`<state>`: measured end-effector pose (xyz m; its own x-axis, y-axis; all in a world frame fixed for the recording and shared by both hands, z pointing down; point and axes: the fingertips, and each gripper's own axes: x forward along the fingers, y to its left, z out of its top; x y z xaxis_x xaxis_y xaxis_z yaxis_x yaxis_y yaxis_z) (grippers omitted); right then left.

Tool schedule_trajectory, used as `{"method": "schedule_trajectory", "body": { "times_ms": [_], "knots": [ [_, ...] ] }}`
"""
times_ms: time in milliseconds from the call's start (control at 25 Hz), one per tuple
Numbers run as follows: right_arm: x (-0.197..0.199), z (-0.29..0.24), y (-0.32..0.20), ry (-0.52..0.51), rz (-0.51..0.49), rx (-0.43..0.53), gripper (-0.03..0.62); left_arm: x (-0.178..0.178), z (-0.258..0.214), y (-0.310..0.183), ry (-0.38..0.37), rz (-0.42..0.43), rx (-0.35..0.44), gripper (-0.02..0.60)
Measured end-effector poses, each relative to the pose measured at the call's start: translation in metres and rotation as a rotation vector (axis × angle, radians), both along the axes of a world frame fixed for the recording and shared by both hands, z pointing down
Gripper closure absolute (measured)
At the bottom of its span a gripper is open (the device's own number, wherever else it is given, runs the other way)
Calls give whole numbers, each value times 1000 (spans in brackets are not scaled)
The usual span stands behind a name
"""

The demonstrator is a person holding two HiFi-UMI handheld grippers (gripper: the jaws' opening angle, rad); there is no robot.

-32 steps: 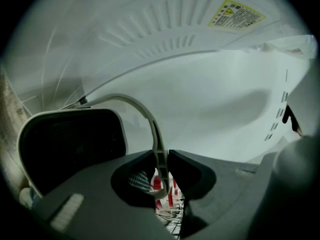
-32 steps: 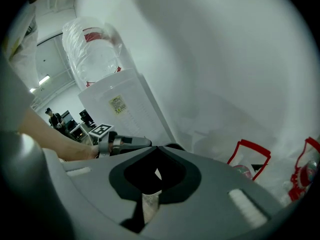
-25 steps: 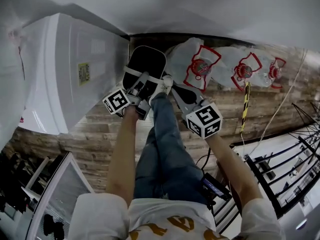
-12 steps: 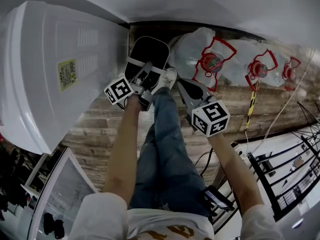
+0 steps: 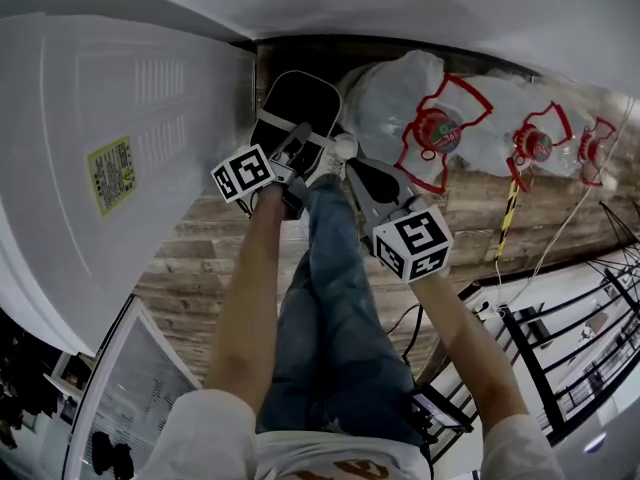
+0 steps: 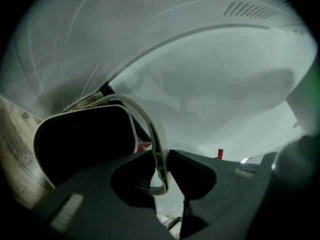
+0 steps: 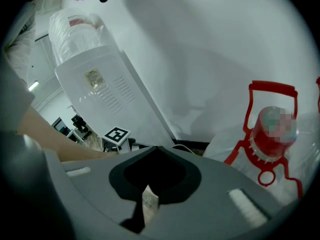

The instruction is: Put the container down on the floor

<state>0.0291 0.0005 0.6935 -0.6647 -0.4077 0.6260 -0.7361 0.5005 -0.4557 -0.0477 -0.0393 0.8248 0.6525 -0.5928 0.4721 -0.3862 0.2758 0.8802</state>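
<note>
Left tool (image 6: 161, 156): jaws clamped on the white handle (image 6: 159, 134) of the container (image 6: 82, 144). The handle band runs upright between the two jaws and touches both.

Container: black body with a white rim, lower left in the left gripper view. In the head view it is at upper centre (image 5: 297, 108), above the left tool (image 5: 300, 148). It lies between the white dispenser (image 5: 120, 148) at the left of the frame and the bagged jugs (image 5: 420, 118) at the upper right, close to the foot of the wall. I cannot tell whether its bottom touches the plank floor (image 5: 200, 258).

Right tool (image 7: 156, 149): jaws together, nothing gripped. In the head view it is just right of centre (image 5: 355, 173), beside my shoe (image 5: 330, 158) and above my leg (image 5: 330, 298), apart from the container.

Right gripper view: one jug with a red cap and red carry handle is at the right edge (image 7: 272, 134). The dispenser stands tilted at upper left (image 7: 105, 99). The left tool's marker cube (image 7: 116, 133) shows at centre left.
</note>
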Motion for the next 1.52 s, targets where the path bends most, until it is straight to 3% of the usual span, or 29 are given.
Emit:
{"method": "schedule_trajectory", "body": {
  "times_ms": [280, 880, 1160, 1520],
  "knots": [
    [-24, 8, 12, -21, -32, -23, 571, 4, 22, 0, -49, 105, -26, 491],
    [-21, 20, 16, -1, -56, -47, 571, 11, 53, -3, -170, 332, -63, 482],
    [-27, 20, 13, -18, -58, -56, 571, 19, 49, 9, -239, 532, -49, 482],
    [-25, 17, 16, -33, -28, -80, 571, 17, 42, 20, -228, 606, -100, 482]
  ]
}}
